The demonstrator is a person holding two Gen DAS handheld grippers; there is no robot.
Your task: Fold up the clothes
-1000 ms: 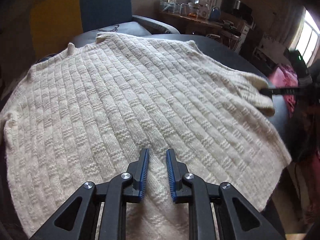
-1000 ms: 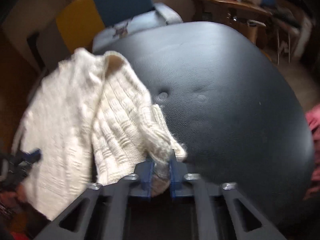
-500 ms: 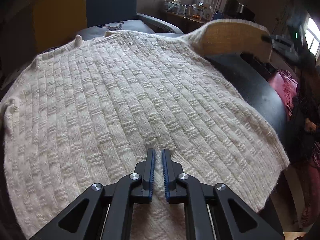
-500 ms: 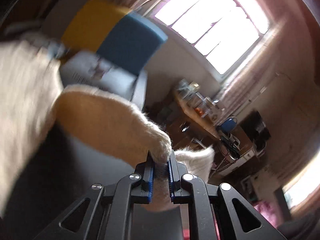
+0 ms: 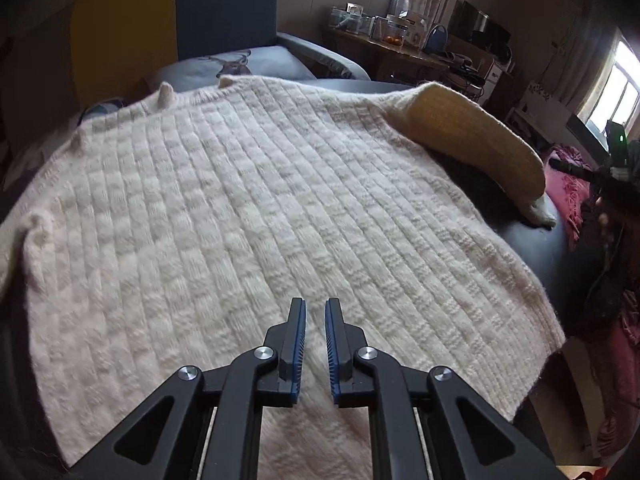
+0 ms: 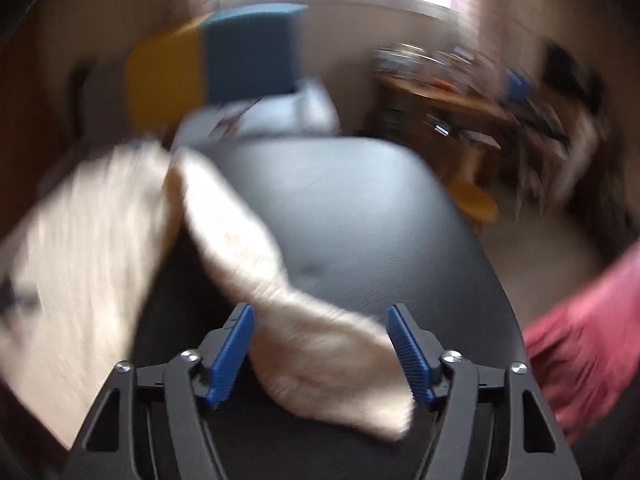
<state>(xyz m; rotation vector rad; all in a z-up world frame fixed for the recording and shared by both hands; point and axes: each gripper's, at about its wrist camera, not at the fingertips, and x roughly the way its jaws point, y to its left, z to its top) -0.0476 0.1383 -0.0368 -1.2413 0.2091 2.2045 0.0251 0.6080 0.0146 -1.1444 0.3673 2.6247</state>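
A cream knitted sweater (image 5: 248, 216) lies spread flat, with its hem nearest the left camera, on a black padded surface (image 6: 360, 216), which is not clearly a counter and may be a padded bench or ottoman. The main change is at the right hand-held gripper (image 6: 322, 354). Half a second ago its jaws were clamped on the cuff of the sweater's sleeve (image 5: 476, 136) and held it high in the air. Now the jaws stand wide apart, and the cuff lies loose between the blue pads, not pinched. In the left view, the sleeve arches from the shoulder at about 1 o'clock down to the black surface at 3 o'clock, its cuff resting on the padding beside the body of the sweater. It has therefore been let go stretched outward and not laid across the body, which reads as straightening the sleeve, not as a completed fold. The right view is blurred by motion, so finer detail is unclear. The left hand-held gripper (image 5: 315, 344) hovers low over the hem at 6 o'clock, its jaws slightly parted, a little wider than half a second ago, gripping nothing.
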